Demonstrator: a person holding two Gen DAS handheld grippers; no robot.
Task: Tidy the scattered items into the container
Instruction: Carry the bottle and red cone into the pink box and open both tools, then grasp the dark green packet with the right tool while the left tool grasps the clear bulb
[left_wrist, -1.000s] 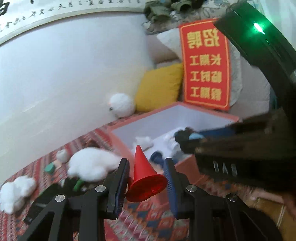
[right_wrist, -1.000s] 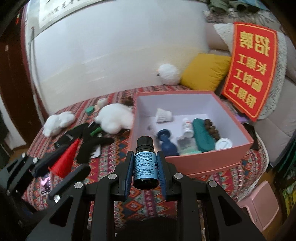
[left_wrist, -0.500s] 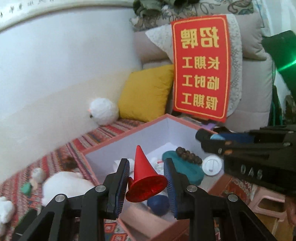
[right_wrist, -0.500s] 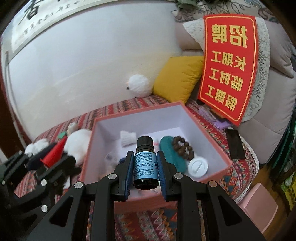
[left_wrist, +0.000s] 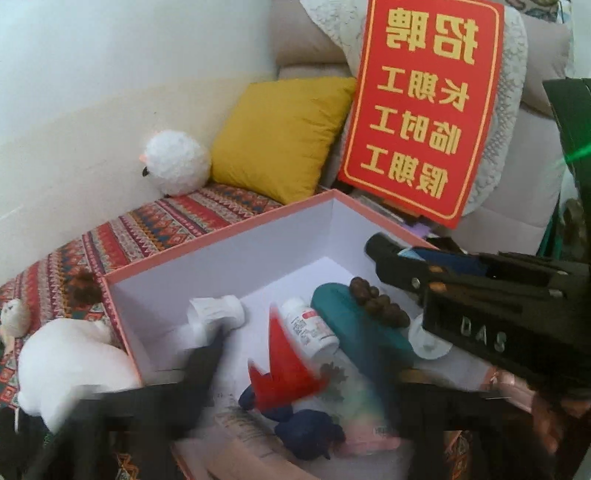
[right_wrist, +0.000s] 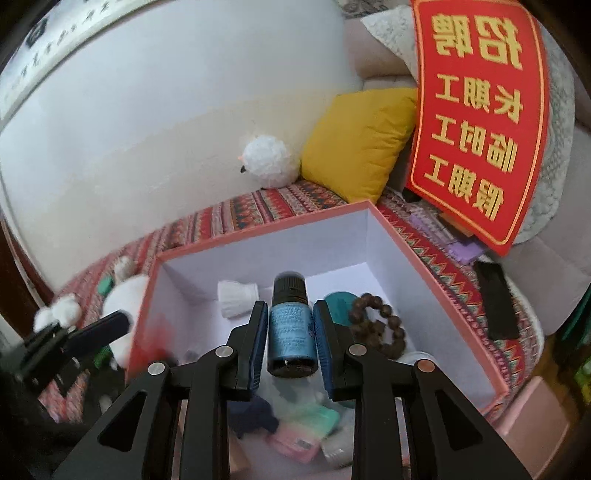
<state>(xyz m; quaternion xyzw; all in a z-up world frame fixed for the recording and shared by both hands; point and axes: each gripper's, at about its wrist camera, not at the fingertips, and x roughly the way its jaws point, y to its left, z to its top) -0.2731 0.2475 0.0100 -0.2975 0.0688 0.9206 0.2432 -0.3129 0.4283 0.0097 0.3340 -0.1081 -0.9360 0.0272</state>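
- We hold the right gripper (right_wrist: 290, 338) over the open pink cardboard box with the white lining (right_wrist: 436, 254); its blue-padded tongs stand either side of a small blue-labelled dark glass bottle with a black cap (right_wrist: 291, 328), with a thin gap showing at each pad, so we cannot tell whether they still pinch it.
- Our left gripper (left_wrist: 295, 373) is a motion-blurred shape over the box's near-left corner; the red plastic cone (left_wrist: 284, 365) smears between its dark fingers, and we cannot tell whether the tongs are apart or gripping.
- In the box lie a white pill bottle with a red-marked label (left_wrist: 308, 325), a teal oblong case (left_wrist: 354, 325), a brown wooden bead bracelet (right_wrist: 380, 325), a white shuttlecock-like piece (right_wrist: 236, 295) and a dark blue lump (left_wrist: 306, 432).
- A white plush toy (left_wrist: 70, 369) rests on the patterned red cloth (left_wrist: 147, 229), touching the box's left wall outside.
- Risks, in our judgement: the glass bottle could fall hard onto the pill bottle or beads and crack or bounce; the cone, let go so near the left rim, could tip out; both grippers crowd one box and could knock together.
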